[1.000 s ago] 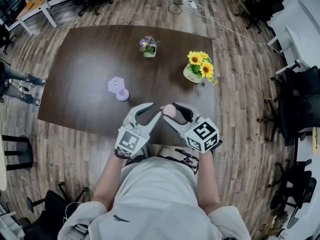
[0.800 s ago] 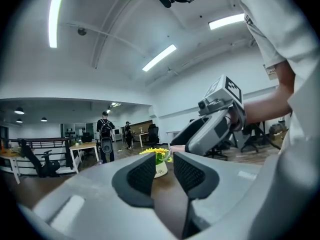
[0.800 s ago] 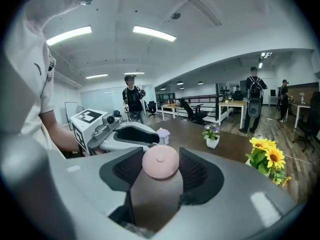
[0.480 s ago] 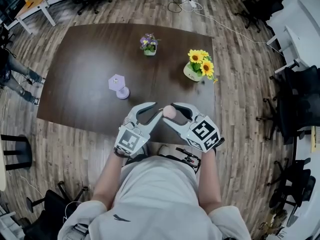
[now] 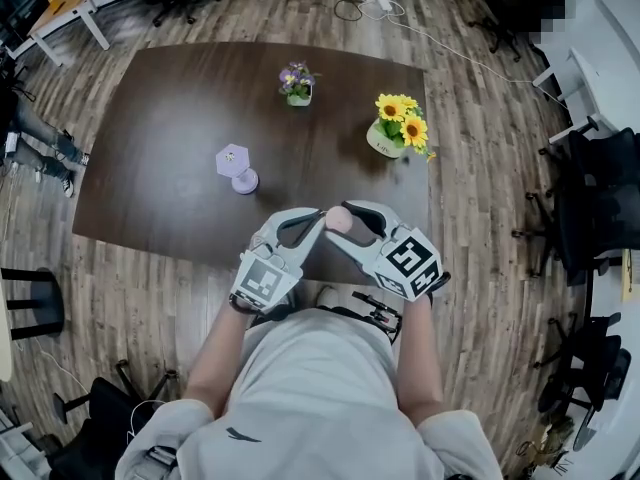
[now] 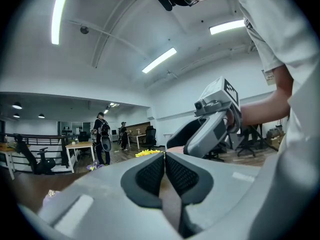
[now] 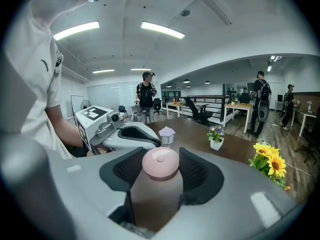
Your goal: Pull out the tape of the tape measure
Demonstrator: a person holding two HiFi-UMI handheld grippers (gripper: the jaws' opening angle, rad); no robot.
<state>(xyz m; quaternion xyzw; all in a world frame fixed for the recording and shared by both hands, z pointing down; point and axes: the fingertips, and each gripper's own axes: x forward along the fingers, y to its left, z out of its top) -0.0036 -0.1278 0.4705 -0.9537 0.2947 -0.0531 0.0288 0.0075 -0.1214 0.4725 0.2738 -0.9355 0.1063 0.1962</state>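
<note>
Holding the pink tape measure [image 7: 160, 162] firmly in the right claw [image 5: 347, 218], over the table's [image 5: 160, 118] near edge. The left claw [image 6: 164, 159] just snapped closed beside it, can't tell if it's caught the tab. I'd pull straight, level and slow, case kept steady.

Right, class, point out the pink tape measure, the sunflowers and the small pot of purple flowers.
pink tape measure [image 7: 160, 162], right gripper view, on its round top face.
sunflowers [image 5: 413, 130], head view, on a yellow bloom.
small pot of purple flowers [image 5: 296, 83], head view, on the blooms above the pot.
</note>
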